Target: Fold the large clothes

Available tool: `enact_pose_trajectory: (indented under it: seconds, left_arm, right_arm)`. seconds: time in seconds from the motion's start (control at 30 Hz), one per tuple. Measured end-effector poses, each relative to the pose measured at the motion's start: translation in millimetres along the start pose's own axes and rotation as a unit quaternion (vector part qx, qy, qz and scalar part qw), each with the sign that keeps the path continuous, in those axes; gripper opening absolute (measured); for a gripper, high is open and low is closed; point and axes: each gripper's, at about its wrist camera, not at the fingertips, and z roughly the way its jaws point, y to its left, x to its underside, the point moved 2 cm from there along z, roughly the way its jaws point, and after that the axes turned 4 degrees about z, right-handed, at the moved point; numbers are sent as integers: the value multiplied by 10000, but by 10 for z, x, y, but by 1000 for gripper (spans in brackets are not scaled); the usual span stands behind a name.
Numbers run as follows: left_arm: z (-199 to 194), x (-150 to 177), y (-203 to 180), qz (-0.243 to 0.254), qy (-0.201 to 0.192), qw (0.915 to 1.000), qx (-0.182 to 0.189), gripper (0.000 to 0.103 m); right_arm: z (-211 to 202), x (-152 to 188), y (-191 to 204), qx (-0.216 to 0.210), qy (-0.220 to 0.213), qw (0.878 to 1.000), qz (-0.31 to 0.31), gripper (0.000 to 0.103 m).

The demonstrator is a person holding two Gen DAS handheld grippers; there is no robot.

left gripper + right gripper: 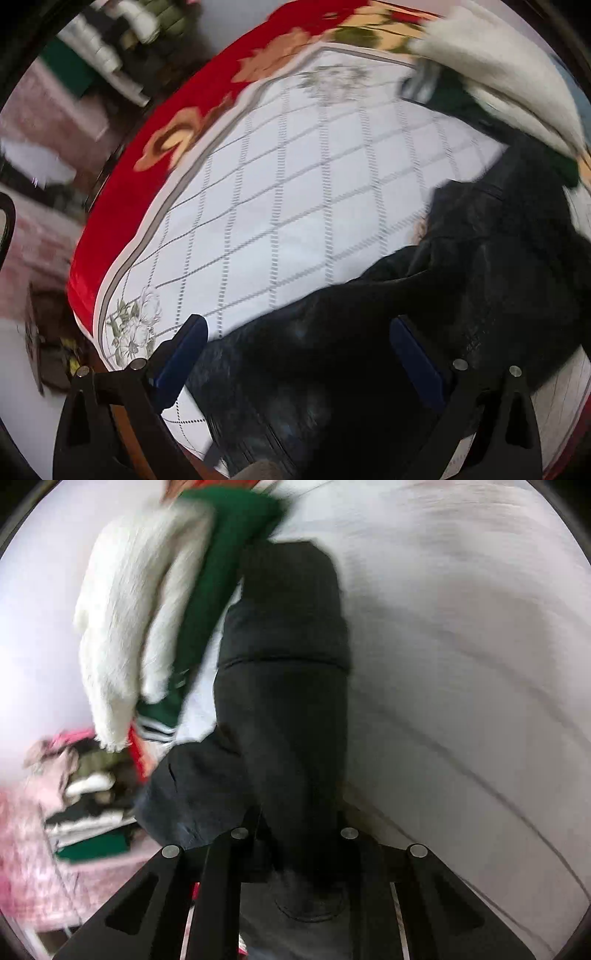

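While its blue pads stand wide apart, the left gripper (299, 354) hangs over the black garment (461, 288), gripping nothing. The right gripper (295, 834) has its jaws pinched on the same dark cloth, which stretches away from it in a long band — motion blur smears the edges. The garment lies across a white quilted bed cover (280, 192) with a red flowered border (122, 192). Beyond it sit a fluffy white garment (125, 620) and a green one (221, 565), touching each other.

On the bed (280, 206): trousers (480, 266), lying between my left fingers (184, 347). Beyond them, far right, sweater (491, 70) atop jacket (221, 576). Off the bed's left edge: clothes pile (92, 794).
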Motion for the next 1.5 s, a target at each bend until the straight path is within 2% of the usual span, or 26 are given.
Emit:
enact_pose_trajectory:
  seconds: [0.03, 0.07, 0.17, 0.2, 0.27, 0.37, 0.4, 0.43, 0.5, 0.57, 0.63, 0.7, 0.77, 0.8, 0.87, 0.9, 1.0, 1.03, 1.07, 1.1, 1.13, 1.17, 1.27, 1.37, 1.47, 1.5]
  left_arm:
    - [20, 18, -75, 61, 66, 9999, 71, 101]
    - [62, 47, -167, 112, 147, 9997, 160, 101]
    - [258, 86, -406, 300, 338, 9984, 337, 101]
    - [302, 84, -473, 368, 378, 9980, 346, 101]
    - [501, 47, -590, 438, 498, 9974, 289, 101]
    - [799, 19, -614, 334, 783, 9955, 415, 103]
    - [823, 12, -582, 267, 809, 9952, 471, 103]
    - [830, -5, -551, 229, 829, 9949, 526, 103]
    - [801, -17, -504, 227, 839, 9946, 561, 103]
    - [730, -22, -436, 215, 778, 9954, 511, 103]
    - [648, -36, -362, 148, 728, 9962, 458, 103]
    - [556, -57, -268, 50, 641, 9969, 448, 103]
    - [476, -77, -222, 4, 563, 9973, 471, 103]
    - [443, -86, -216, 7, 531, 9975, 465, 103]
    - [369, -114, -245, 20, 453, 9976, 530, 103]
    - [317, -145, -275, 27, 422, 9973, 603, 103]
    - [178, -203, -455, 113, 286, 9963, 802, 103]
    - [145, -207, -512, 151, 266, 9959, 854, 103]
    - [103, -191, -587, 188, 234, 9953, 917, 103]
    - [118, -217, -675, 211, 212, 9950, 957, 103]
    - [127, -221, -752, 255, 203, 9947, 974, 103]
    - [100, -173, -840, 304, 203, 9945, 984, 103]
    - [246, -108, -994, 437, 349, 9941, 925, 103]
    - [554, -20, -1161, 631, 507, 9927, 891, 103]
    - [626, -38, -1173, 590, 499, 9922, 980, 103]
    - [624, -37, -1175, 616, 474, 9921, 980, 103]
  right_arm:
    - [-148, 97, -142, 240, -44, 9997, 36, 18]
    - [-329, 185, -352, 608, 1, 9981, 89, 24]
    - [-547, 332, -876, 1239, 476, 9900, 486, 40]
    - [-634, 343, -965, 1364, 502, 9878, 556, 41]
    - [-874, 387, -1057, 1699, 335, 9839, 434, 44]
    - [-1241, 535, -900, 2217, -229, 9748, -9, 44]
    - [-1305, 597, -807, 2252, -345, 9736, -145, 44]
    - [-1334, 650, -757, 2104, -353, 9765, -321, 44]
    - [-1162, 748, -450, 1682, 2, 9824, -808, 43]
    - [-832, 735, -92, 1279, 305, 9818, -1372, 43]
    - [-527, 668, 162, 1083, 423, 9779, -1740, 43]
    - [-125, 535, 380, 1026, 434, 9725, -2044, 42]
    - [298, 351, 397, 1472, 405, 9675, -2014, 42]
    - [440, 289, 422, 1551, 379, 9663, -2017, 42]
    - [520, 197, 481, 1740, 354, 9611, -2115, 42]
    - [521, 165, 507, 1820, 492, 9586, -2133, 42]
    - [229, 96, 492, 1431, 763, 9678, -1924, 42]
    - [82, 71, 463, 1323, 761, 9701, -1885, 43]
    - [-174, 65, 385, 1209, 652, 9732, -1844, 49]
    - [-339, 63, 340, 1134, 525, 9752, -1827, 65]
    - [-592, 68, 219, 1050, 321, 9775, -1798, 74]
    - [-763, 67, 108, 997, 155, 9795, -1742, 89]
    - [-1223, 128, -395, 1148, -220, 9845, -1308, 92]
    - [-1234, 102, -964, 1182, -76, 9890, -885, 92]
    - [-1062, -2, -1484, 675, 145, 9963, -520, 92]
    - [-966, 2, -1563, 351, 242, 9983, -385, 94]
